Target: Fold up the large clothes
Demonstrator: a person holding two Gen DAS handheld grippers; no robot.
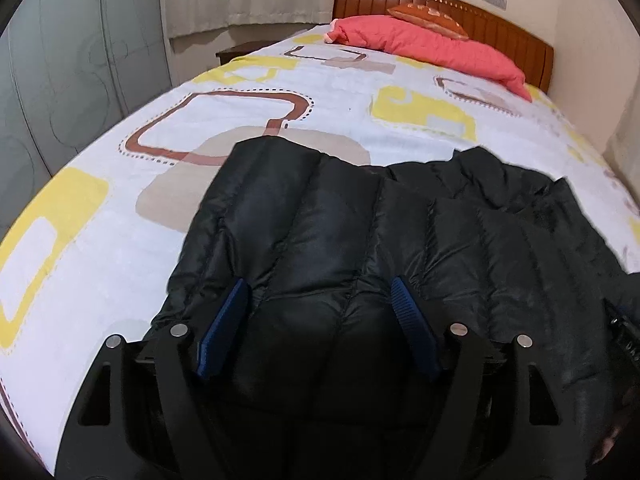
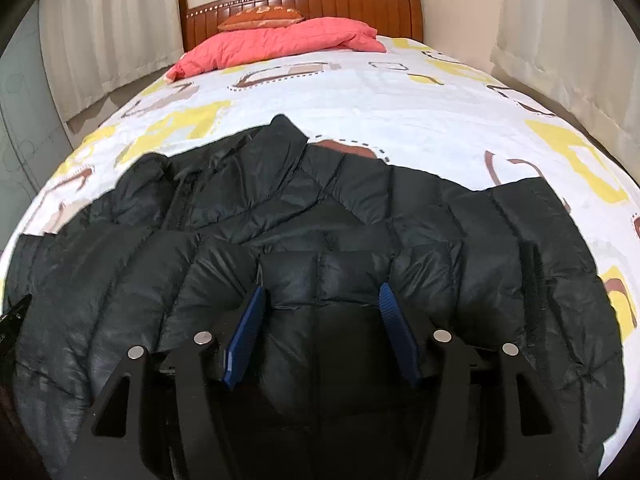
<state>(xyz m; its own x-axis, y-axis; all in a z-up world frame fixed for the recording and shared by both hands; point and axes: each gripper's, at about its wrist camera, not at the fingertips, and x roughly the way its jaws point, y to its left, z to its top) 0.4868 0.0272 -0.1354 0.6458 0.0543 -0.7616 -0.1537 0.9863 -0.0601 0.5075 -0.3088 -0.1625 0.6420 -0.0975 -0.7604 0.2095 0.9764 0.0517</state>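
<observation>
- Left gripper (image 1: 320,292) nearest the lens, blue pads (image 1: 404,300) spread wide over black puffer jacket (image 1: 344,232), clasping nothing; whether the tips press the fabric is hard to tell
- Right gripper (image 2: 322,296) likewise released, pads (image 2: 390,306) parted above the jacket's quilted panels (image 2: 320,240)
- Jacket lies spread across the near end of the bed sheet (image 1: 352,92), collar (image 2: 280,140) toward 12 o'clock in right view
- Pink quilt (image 2: 280,42) and orange cushion (image 2: 264,16) at 12 o'clock, against wooden headboard (image 2: 360,4)
</observation>
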